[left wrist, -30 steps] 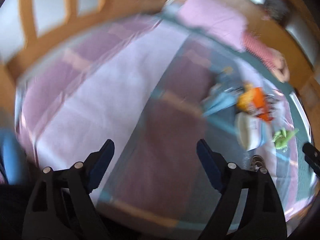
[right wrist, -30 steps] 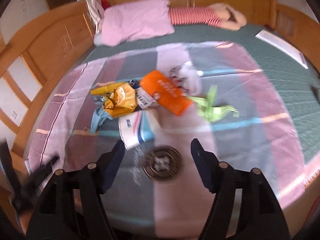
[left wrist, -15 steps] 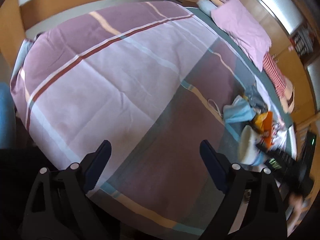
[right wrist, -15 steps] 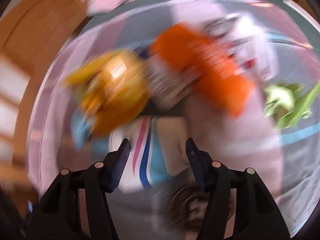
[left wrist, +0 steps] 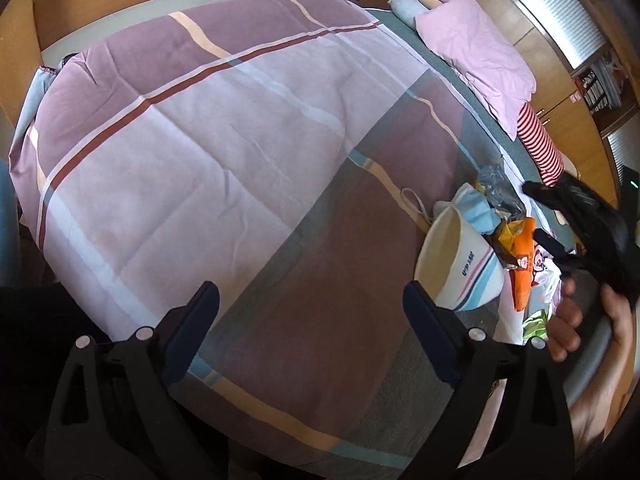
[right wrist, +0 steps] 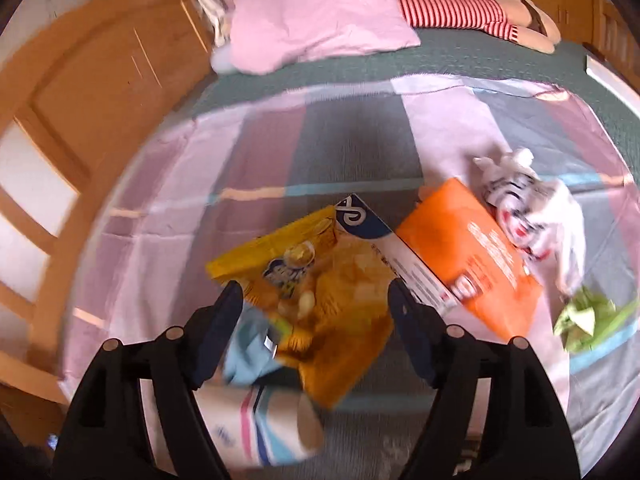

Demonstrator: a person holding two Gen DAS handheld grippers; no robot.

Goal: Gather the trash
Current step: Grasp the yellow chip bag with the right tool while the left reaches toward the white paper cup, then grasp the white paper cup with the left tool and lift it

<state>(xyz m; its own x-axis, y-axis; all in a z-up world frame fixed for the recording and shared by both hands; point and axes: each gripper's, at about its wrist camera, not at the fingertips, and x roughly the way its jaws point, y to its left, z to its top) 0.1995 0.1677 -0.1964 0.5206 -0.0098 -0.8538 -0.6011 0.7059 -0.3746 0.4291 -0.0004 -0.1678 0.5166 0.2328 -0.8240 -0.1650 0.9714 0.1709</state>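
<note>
Trash lies in a pile on a striped bedspread point(left wrist: 224, 152). In the right wrist view my right gripper point(right wrist: 316, 312) is open, its jaws either side of a yellow snack bag point(right wrist: 320, 292). Beside it lie an orange packet point(right wrist: 476, 256), a white printed wrapper point(right wrist: 532, 204), a green wrapper point(right wrist: 588, 316), a blue wrapper point(right wrist: 248, 356) and a white striped paper cup point(right wrist: 260, 428). In the left wrist view my left gripper point(left wrist: 312, 312) is open and empty over bare bedspread, left of the cup point(left wrist: 460, 264). The right gripper point(left wrist: 592, 224) shows there above the pile.
A pink pillow point(right wrist: 316, 20) and a red-striped plush toy point(right wrist: 460, 12) lie at the head of the bed on a green sheet point(right wrist: 460, 60). Wooden cabinets point(right wrist: 80, 92) run along the left side. The bed edge is close below my left gripper.
My right gripper has moved forward and down over the pile, from the cup to the yellow bag. My left gripper has swung so the cup now sits close to its right finger.
</note>
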